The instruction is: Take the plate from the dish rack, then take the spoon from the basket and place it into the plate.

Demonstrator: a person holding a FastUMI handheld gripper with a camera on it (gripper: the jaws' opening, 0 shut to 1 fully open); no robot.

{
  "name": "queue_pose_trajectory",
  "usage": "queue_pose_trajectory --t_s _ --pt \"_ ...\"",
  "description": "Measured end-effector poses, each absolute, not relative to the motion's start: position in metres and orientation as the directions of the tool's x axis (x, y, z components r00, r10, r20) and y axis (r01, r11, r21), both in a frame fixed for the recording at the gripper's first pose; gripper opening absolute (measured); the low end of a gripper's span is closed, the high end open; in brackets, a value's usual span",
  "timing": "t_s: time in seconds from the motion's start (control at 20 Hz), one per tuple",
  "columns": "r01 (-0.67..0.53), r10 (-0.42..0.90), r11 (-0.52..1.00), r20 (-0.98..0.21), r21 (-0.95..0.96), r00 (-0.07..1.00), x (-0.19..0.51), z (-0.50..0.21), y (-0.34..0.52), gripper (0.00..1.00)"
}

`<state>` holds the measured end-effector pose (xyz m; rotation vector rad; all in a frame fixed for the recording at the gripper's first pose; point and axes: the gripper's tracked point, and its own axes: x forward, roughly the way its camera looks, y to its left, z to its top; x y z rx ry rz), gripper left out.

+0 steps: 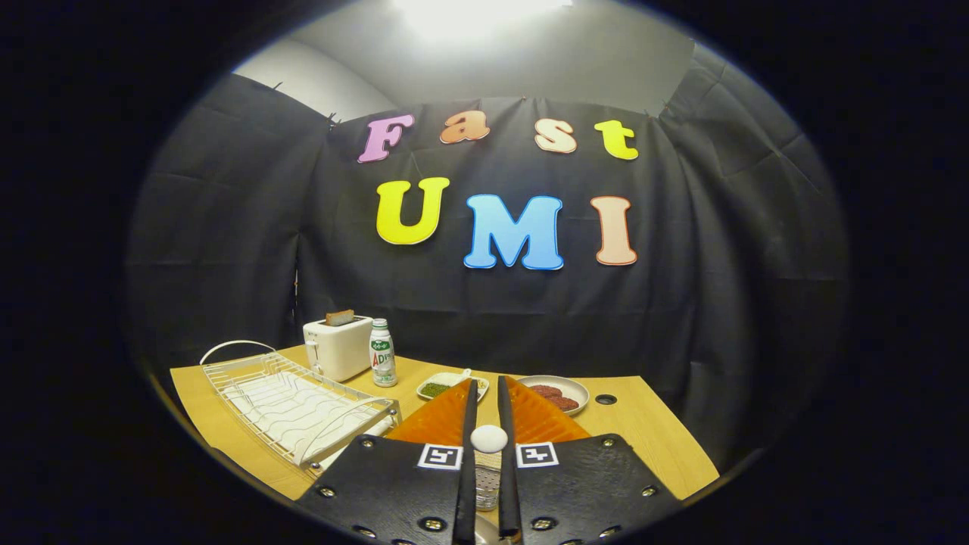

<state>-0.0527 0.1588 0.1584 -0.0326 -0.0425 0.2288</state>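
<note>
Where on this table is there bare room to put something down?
Bare wood shows on the table beyond the plate of red food, around a small hole. A strip lies ahead of the dish rack. It is crowded around the toaster, bottle and green dish. The gripper, nearly shut, pinches a white knob.

The table (651, 431) looks like pale wood, smooth with a soft sheen. The rack (291, 405) is thin white-coated wire, slightly glossy, its tray ribbed (plastic, by the look). The toaster (338, 348) has a smooth white shell, likely plastic, with rough-crusted bread (340, 317) in its slot. The bottle (382, 353) is glossy plastic with a paper-like label. The plate (575, 390) seems glazed ceramic. Held between the nearly closed fingers (467, 424) of the gripper (487, 409) is a smooth white knob (489, 438), glossy, on a clear ribbed handle. The wall cloth is matt and creased
</note>
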Motion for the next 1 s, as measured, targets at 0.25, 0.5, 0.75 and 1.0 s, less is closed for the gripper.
queue_pose_trajectory --t_s 0.25,0.5,0.75,1.0 --pt "-0.223 0.225 0.973 0.032 -0.055 0.974 -0.077 0.194 0.144 0.11" --pt "-0.215 0.215 0.974 -0.001 -0.072 0.977 -0.1 0.213 0.132 0.11" --pt "-0.234 0.235 0.972 -0.051 0.028 0.971 -0.12 0.219 0.133 0.11" --pt "-0.249 0.245 0.968 -0.153 -0.007 0.957 -0.125 0.18 0.14 0.12"
